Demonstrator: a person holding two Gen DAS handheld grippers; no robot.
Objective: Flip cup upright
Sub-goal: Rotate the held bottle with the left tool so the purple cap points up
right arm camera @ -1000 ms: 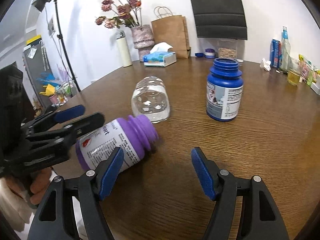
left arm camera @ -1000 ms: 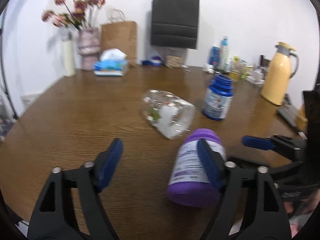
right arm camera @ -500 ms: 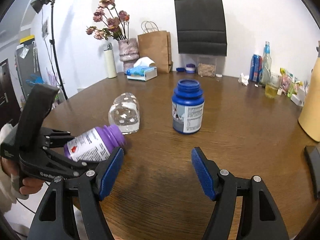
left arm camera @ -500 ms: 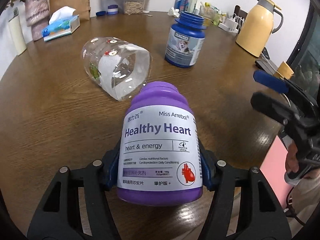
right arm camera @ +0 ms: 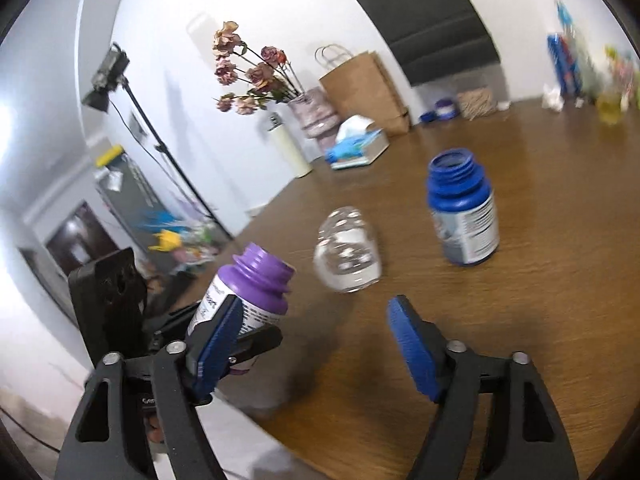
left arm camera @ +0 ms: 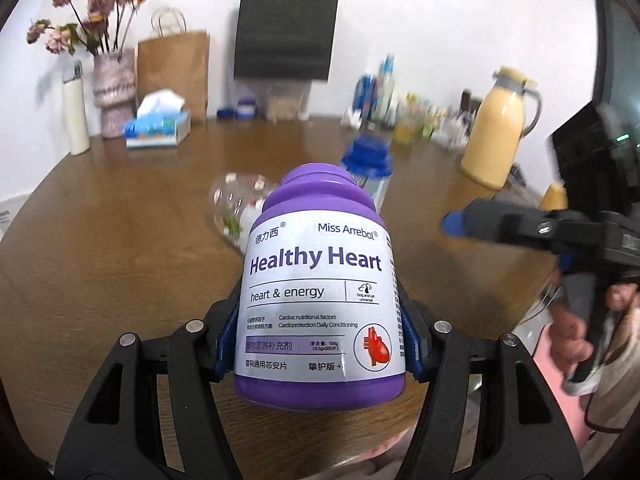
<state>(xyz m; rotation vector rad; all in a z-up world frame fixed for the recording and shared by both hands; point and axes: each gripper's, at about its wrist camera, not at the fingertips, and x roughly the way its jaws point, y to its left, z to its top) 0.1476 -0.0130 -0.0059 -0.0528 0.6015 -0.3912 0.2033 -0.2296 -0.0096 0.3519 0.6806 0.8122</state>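
Note:
A clear glass cup [left arm camera: 232,208] [right arm camera: 348,256] lies on its side on the brown table [left arm camera: 120,248], mid-table. My left gripper [left arm camera: 316,344] is shut on a purple "Healthy Heart" bottle [left arm camera: 320,292] [right arm camera: 256,284], lifted off the table and tilted, its lidless mouth pointing up and away. The cup lies just behind that bottle, partly hidden in the left wrist view. My right gripper [right arm camera: 316,308] is open with nothing between its fingers, held above the table short of the cup. One blue fingertip [left arm camera: 456,222] of it shows at the right in the left wrist view.
A lidless blue bottle [right arm camera: 464,220] [left arm camera: 368,164] stands upright right of the cup. A yellow thermos [left arm camera: 496,136] stands far right. A tissue box [left arm camera: 156,128], a flower vase [left arm camera: 114,88] and paper bags line the back. A hand [left arm camera: 572,336] holds the right gripper's handle.
The left gripper closed on the purple bottle, which lay on its side, and lifted it, tilting it toward upright. The right gripper stayed open and rolled, its view now slanted.

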